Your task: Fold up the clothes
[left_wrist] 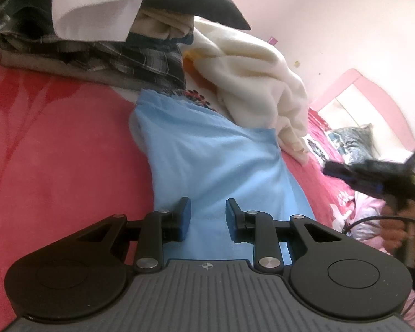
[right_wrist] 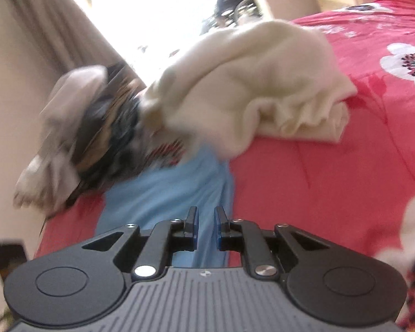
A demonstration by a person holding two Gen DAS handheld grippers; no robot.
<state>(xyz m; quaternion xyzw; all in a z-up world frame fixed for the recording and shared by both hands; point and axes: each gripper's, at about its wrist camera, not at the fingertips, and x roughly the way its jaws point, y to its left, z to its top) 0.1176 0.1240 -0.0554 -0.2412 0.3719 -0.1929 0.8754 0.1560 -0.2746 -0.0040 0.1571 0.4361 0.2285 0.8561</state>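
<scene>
A light blue garment [left_wrist: 215, 155] lies stretched out on the red floral bedspread [left_wrist: 55, 144], running away from me toward the clothes pile. My left gripper [left_wrist: 208, 207] hovers over its near end, open, nothing between the blue pads. The right gripper [right_wrist: 206, 215] is over the same blue garment [right_wrist: 168, 191] near its right edge, open with a narrower gap and nothing held. In the left wrist view the right gripper [left_wrist: 379, 177] shows at the right, held by a hand [left_wrist: 398, 229]. A crumpled cream garment [left_wrist: 257, 77] lies over the blue one's far end.
A pile of clothes [left_wrist: 102, 41] with plaid, white, beige and dark pieces sits at the back left. The cream garment [right_wrist: 251, 83] spreads right of the blurred pile [right_wrist: 91, 132]. A pink headboard [left_wrist: 373, 105] and pillow [left_wrist: 351, 141] lie far right. Open bedspread [right_wrist: 332, 179] extends right.
</scene>
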